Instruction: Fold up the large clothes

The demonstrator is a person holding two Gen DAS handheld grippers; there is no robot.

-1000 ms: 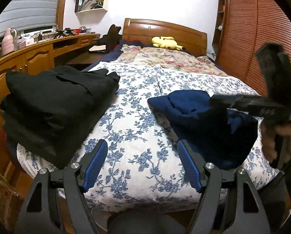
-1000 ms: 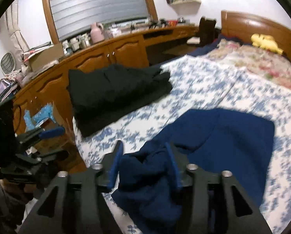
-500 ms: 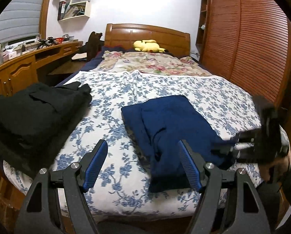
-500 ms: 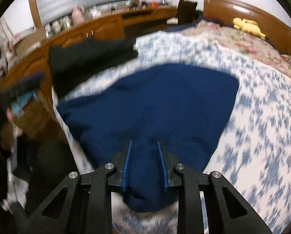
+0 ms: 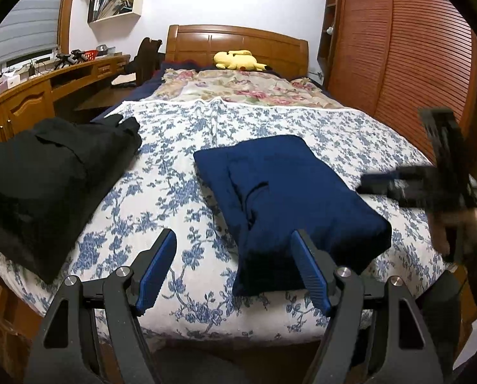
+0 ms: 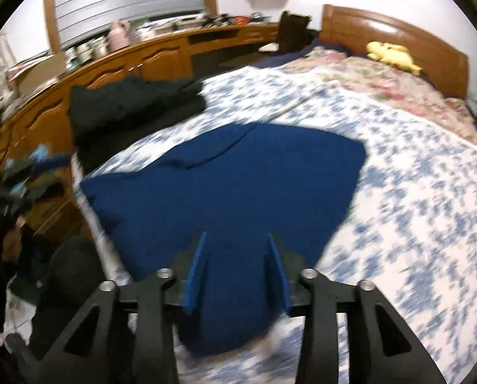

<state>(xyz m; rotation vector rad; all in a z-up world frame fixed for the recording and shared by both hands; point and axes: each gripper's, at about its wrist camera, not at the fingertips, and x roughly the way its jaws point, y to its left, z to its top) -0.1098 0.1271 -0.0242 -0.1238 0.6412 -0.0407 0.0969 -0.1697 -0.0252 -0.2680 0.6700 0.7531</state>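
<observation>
We see a bed [image 5: 180,147] under a blue-flowered cover, with two garments on it. A black garment [image 5: 46,185] sits folded at its left edge. The navy garment [image 5: 289,192] lies near the foot, right of centre, already a thick rectangle with one loose flap across its top, so we judge the folding nearly done, with perhaps only tidying left. Our left gripper [image 5: 235,268] hangs empty, its jaws wide apart. Our right gripper [image 6: 236,272] has just been opening; navy cloth sits between its jaws, unpinched.
</observation>
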